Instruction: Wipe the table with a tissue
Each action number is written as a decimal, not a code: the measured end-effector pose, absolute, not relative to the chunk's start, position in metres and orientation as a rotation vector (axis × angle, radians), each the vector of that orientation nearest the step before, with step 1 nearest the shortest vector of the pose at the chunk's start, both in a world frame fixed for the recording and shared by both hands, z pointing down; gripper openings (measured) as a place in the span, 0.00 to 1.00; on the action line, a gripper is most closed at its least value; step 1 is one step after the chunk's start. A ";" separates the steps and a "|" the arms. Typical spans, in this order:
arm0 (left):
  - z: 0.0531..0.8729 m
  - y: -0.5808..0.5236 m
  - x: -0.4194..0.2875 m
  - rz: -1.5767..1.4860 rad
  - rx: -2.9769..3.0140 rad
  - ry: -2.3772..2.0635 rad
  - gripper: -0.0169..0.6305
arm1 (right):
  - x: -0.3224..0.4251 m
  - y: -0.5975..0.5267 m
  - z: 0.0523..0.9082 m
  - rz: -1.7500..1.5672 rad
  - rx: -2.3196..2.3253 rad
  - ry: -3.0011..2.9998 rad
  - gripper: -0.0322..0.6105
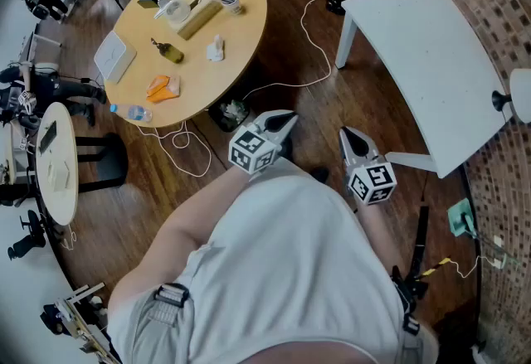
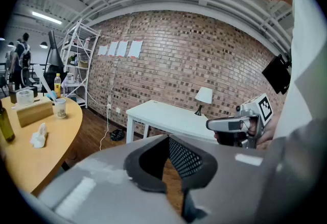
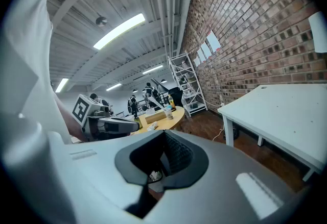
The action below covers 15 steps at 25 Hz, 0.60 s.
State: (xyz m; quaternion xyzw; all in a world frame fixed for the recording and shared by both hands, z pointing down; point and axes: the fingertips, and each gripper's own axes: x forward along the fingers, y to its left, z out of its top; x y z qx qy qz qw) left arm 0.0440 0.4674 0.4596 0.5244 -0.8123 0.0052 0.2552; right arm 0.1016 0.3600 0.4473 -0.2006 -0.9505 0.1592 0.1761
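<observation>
1. Left gripper [image 1: 286,117] and right gripper [image 1: 346,133] are held close before the person's torso [image 1: 290,271]. Both tongs are pressed together, nothing in them.
2. Torso fills the lower head view and hides the floor beneath.
3. White cable [image 1: 309,26] trails over the floor; white table [image 1: 415,47] at right.
4. Dark tub [image 1: 235,112], possibly a bin, sits half under the round table [image 1: 245,31] rim; contents unclear.
5. Tissue [image 1: 216,47] lies on the round table, well apart from both grippers. It is a white, crumpled lump near a small bottle [image 1: 168,50] and a tan box [image 1: 197,18].
</observation>
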 end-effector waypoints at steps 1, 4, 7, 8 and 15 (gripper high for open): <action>0.460 0.466 0.041 0.010 1.425 -2.211 0.03 | 0.097 0.361 0.446 0.438 -0.588 -2.687 0.06; 0.464 0.465 0.029 -0.001 1.419 -2.223 0.03 | 0.081 0.362 0.447 0.404 -0.632 -2.670 0.06; 0.476 0.471 0.011 -0.025 1.391 -2.221 0.03 | 0.066 0.363 0.453 0.407 -0.619 -2.654 0.06; 0.479 0.473 0.002 -0.036 1.382 -2.219 0.03 | 0.059 0.363 0.456 0.412 -0.605 -2.650 0.06; 0.489 0.456 -0.065 -0.080 1.447 -2.169 0.03 | 0.006 0.354 0.457 0.390 -0.493 -2.632 0.06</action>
